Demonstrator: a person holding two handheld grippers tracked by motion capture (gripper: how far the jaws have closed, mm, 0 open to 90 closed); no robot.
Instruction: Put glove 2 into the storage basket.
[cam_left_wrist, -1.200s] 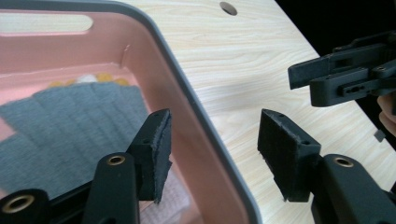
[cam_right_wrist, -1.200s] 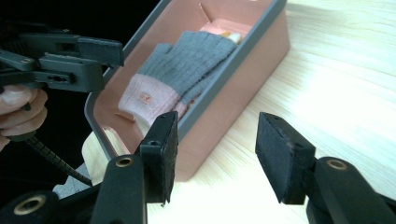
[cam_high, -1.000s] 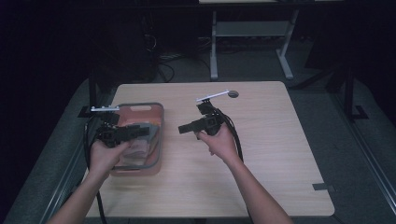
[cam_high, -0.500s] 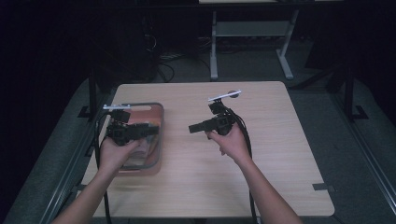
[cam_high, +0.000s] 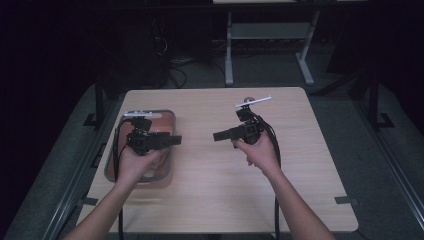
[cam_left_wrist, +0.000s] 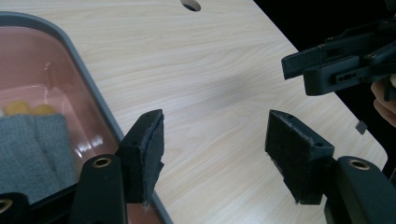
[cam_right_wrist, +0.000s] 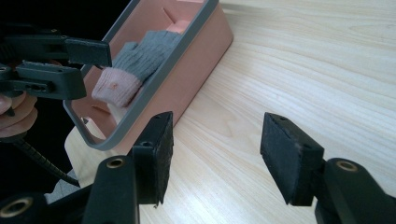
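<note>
A pink bin with a grey rim (cam_high: 161, 113) sits on the left of the wooden table (cam_high: 210, 200). Inside lies a grey knitted sock (cam_right_wrist: 140, 53) with a pink cuff (cam_right_wrist: 114, 86); the same grey sock (cam_left_wrist: 37, 149) lies next to two yellow round bits (cam_left_wrist: 28, 109). My left gripper (cam_high: 174, 140) hovers at the bin's right rim, pointing right. My right gripper (cam_high: 217, 136) hovers over bare wood, pointing left towards it. Both have just been opening. The left gripper (cam_left_wrist: 215, 154) and right gripper (cam_right_wrist: 217, 154) are open, with nothing between the pads.
A small round hole (cam_left_wrist: 190, 5) is cut in the table near its far edge. A grey tape patch (cam_high: 345, 200) marks the near right corner. Dark floor, cables and a white frame (cam_high: 270, 35) lie beyond the table.
Both hands have shifted to the right in the high view. The jaws of both grippers stand a little wider.
</note>
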